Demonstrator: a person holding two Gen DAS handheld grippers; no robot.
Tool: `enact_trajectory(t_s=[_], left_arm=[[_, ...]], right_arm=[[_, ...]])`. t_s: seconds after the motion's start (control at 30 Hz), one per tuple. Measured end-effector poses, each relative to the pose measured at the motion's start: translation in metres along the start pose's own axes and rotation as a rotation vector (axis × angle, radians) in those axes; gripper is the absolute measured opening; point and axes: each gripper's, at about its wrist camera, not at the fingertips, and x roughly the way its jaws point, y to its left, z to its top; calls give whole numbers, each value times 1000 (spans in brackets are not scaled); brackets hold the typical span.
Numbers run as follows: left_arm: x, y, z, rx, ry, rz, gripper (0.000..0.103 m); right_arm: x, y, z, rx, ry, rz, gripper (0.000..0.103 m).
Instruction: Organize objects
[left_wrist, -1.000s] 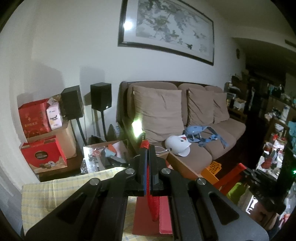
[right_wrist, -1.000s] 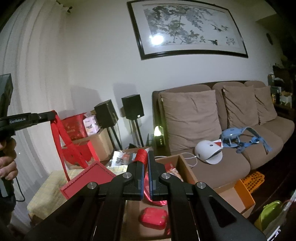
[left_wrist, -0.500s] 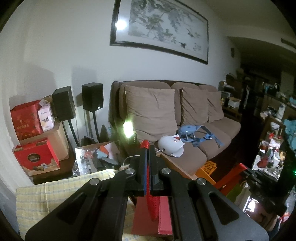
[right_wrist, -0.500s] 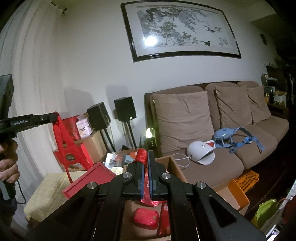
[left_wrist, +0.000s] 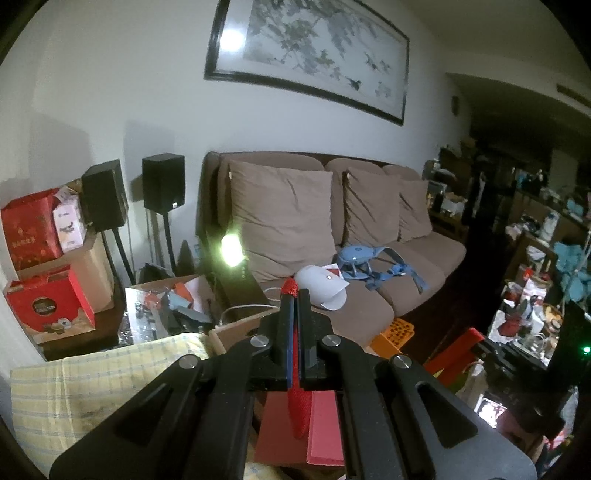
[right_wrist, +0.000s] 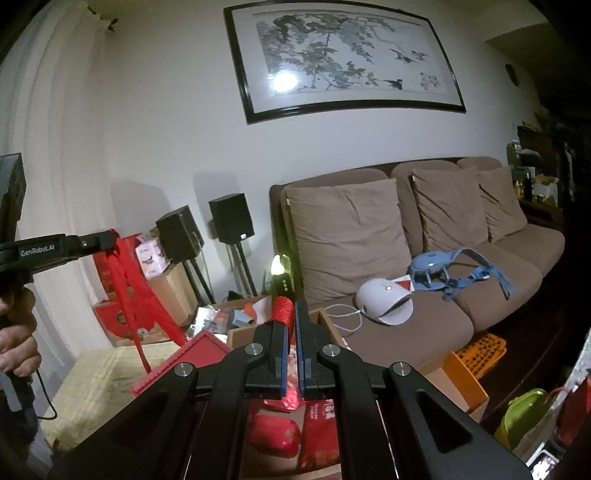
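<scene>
Both grippers, left (left_wrist: 294, 295) and right (right_wrist: 290, 308), are clenching red handles (right_wrist: 122, 280); the box (right_wrist: 184, 360) is hanging tilted, its long edge running toward 1 o'clock.

Your right gripper (right_wrist: 291, 314) pinches a red cord handle (right_wrist: 281, 307); at left, your left gripper (right_wrist: 109, 236) holds red straps (right_wrist: 127, 280) above the red box (right_wrist: 184, 356).

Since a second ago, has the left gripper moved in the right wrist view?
Yes. The left gripper, holding the red strap, now sits higher and further right against the red gift boxes behind it.
</scene>
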Motion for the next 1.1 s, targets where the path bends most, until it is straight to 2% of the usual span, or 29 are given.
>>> enact_trajectory(t_s=[0.3,1.1], left_arm=[[20,-10,-3,3,26,-22,1],[39,-43,-12,29,67,-92,1]], right_arm=[[-5,-16,3,24,-12,-39,2],[-13,-33,5,59,-30,-76,2]])
